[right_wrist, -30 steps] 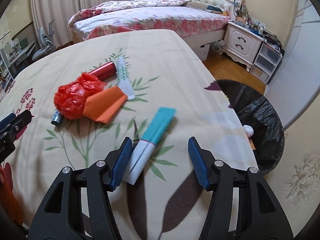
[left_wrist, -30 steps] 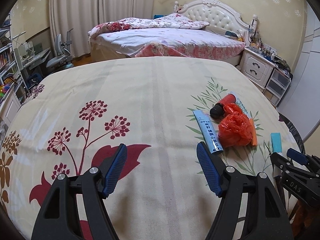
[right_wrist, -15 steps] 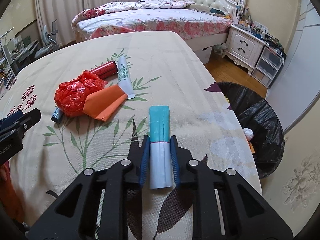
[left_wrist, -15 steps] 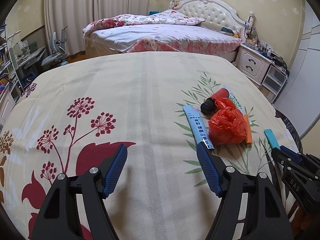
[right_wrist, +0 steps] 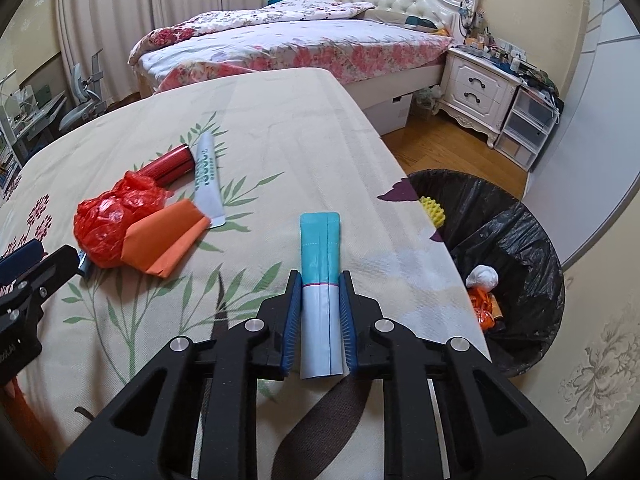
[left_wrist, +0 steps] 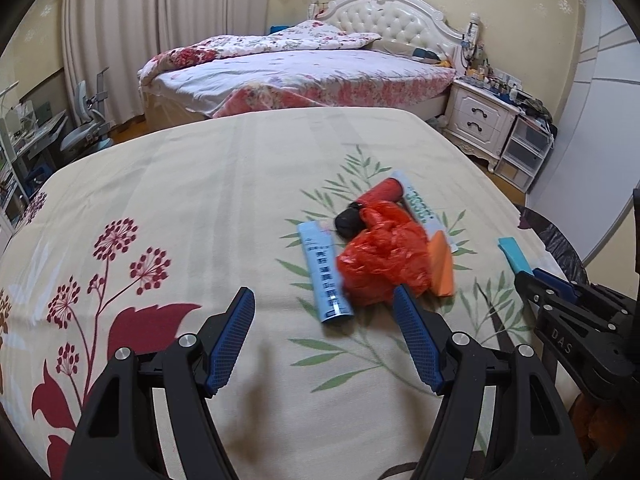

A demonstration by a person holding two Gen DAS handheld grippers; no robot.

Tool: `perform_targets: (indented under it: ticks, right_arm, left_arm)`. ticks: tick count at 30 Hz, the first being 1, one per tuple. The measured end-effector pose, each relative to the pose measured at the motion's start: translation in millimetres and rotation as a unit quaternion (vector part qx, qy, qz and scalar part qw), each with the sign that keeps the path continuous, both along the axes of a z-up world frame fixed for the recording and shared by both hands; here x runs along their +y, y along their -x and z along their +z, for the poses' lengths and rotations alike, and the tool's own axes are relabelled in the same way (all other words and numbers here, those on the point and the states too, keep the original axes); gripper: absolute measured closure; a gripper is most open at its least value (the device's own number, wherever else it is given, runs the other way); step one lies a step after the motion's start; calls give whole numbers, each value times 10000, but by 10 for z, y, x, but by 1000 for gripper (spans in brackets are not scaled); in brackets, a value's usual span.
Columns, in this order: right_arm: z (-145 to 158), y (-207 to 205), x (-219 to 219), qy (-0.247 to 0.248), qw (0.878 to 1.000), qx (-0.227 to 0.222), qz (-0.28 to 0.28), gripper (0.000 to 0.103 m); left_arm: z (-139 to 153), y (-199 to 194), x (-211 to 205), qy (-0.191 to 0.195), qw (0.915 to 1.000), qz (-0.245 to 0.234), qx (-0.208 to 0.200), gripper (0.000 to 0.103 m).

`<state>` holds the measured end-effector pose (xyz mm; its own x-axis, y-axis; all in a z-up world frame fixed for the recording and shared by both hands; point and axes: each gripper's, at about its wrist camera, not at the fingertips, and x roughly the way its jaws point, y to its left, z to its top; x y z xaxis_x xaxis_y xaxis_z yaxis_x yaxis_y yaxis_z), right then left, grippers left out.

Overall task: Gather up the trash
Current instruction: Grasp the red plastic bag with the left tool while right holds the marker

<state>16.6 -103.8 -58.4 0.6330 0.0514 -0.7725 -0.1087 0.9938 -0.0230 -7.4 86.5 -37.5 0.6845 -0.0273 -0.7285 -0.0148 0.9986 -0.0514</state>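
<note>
A: What does your left gripper (left_wrist: 324,316) show?
B: Jaws spread and empty above the cream floral tablecloth (left_wrist: 200,208), near the light-blue printed tube (left_wrist: 325,276) and crumpled red plastic bag (left_wrist: 380,260).
A: And your right gripper (right_wrist: 320,286)?
B: Jaws pinch the flat teal-and-white tube (right_wrist: 321,284) at the table edge, beside the black-lined trash bin (right_wrist: 516,240).
</note>
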Motion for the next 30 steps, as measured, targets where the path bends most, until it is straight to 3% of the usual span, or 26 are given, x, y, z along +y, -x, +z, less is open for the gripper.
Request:
perform_targets:
  ticks: [12, 18, 30]
  right_arm:
    - [-10, -45, -66, -120, 9999, -43, 23, 84]
    - [-8, -53, -63, -136, 9999, -38, 24, 84]
    - [3, -61, -57, -110, 9999, -64, -1, 85]
  left_arm:
    - [22, -270, -171, -19, 9999, -169, -11, 33]
    - [-31, -307, -241, 79, 9992, -392, 97, 54]
    - [73, -184, -195, 161, 9987, -457, -126, 59]
